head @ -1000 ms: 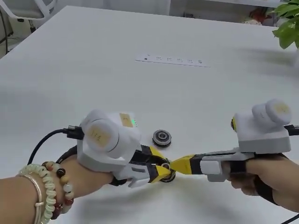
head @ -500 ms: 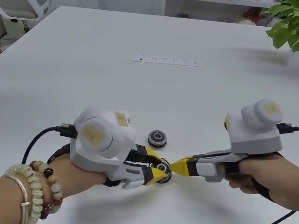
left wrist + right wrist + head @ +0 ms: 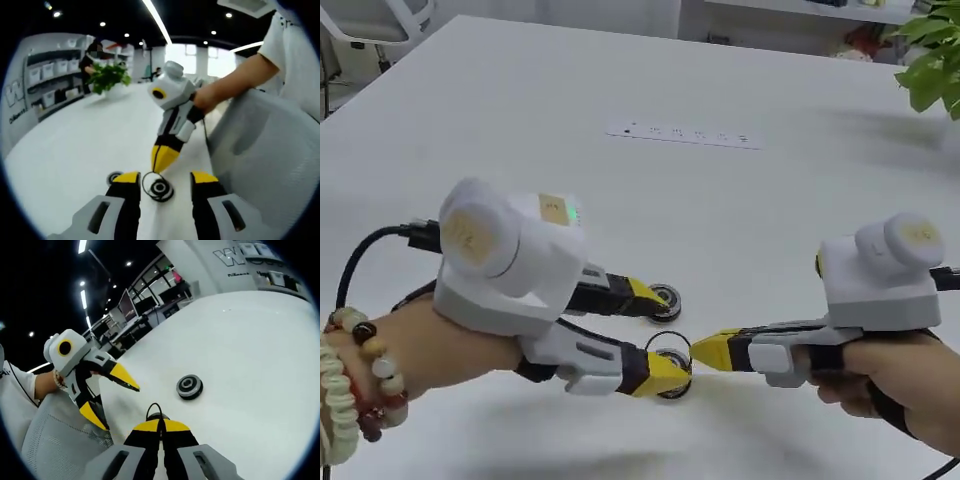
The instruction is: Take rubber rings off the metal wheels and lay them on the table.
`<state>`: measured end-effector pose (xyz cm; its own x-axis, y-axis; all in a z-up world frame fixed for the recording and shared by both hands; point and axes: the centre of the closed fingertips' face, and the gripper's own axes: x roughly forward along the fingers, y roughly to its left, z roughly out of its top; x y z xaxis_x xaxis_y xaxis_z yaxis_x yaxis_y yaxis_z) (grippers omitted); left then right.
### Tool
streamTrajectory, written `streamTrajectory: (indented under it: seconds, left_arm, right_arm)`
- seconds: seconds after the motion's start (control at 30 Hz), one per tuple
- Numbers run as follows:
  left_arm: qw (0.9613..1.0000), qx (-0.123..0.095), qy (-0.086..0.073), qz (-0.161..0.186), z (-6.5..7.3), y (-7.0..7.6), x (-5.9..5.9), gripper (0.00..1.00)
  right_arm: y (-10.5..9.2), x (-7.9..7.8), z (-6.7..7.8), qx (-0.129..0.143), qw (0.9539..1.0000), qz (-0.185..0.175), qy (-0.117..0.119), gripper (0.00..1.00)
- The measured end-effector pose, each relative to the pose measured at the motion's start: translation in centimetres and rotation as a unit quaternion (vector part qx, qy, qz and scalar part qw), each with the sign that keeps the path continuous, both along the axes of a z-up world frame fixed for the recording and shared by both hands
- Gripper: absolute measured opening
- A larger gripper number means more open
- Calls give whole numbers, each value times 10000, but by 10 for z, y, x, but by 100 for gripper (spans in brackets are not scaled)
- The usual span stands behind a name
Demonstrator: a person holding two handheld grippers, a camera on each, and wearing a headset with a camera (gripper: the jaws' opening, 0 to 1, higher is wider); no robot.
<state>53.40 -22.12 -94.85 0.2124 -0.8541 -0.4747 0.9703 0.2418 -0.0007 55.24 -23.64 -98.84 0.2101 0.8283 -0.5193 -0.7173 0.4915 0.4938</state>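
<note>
Two small metal wheels lie on the white table (image 3: 520, 120). The near wheel (image 3: 672, 358) (image 3: 160, 188) sits between the spread jaws of my left gripper (image 3: 667, 331) (image 3: 165, 178), which is open and not gripping it. Its black rubber ring (image 3: 148, 181) (image 3: 154, 408) hangs loose off the wheel, with my right gripper (image 3: 695, 352) (image 3: 160, 424) shut on it. In the left gripper view the right gripper (image 3: 159, 167) comes in from above. The far wheel (image 3: 668, 297) (image 3: 189, 386) (image 3: 113, 176) lies beside the left gripper's upper jaw, with its ring on.
A white power strip (image 3: 685, 133) lies across the middle of the table. Green plant leaves (image 3: 930, 60) hang over the far right corner. A black cable (image 3: 365, 255) trails from the left gripper. A chair (image 3: 380, 20) stands at the far left.
The left gripper's jaws, close around the near wheel before, have spread wide and the gripper has lifted a little. The right gripper stays shut at the wheel.
</note>
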Motion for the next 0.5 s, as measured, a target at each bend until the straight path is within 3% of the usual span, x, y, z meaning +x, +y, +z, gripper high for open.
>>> streamTrajectory:
  seconds: [0.23, 0.37, 0.43, 0.5]
  left_arm:
    - [10000, 19, -36, -77, 23, 11, 0, 52]
    - [9998, 105, -33, -154, 32, 23, -9, 54]
    - [9996, 197, 88, -192, 32, 31, -15, 58]
    - [9996, 239, 28, -128, 34, 39, -18, 61]
  right_arm:
    - [-9, 9, 13, 66, 9997, -114, -204, 0]
    - [-12, 12, 21, 108, 9993, -172, -315, 0]
    - [-12, 12, 25, 125, 9992, -166, -356, 0]
    - [-12, 13, 28, 143, 9990, -175, -394, 0]
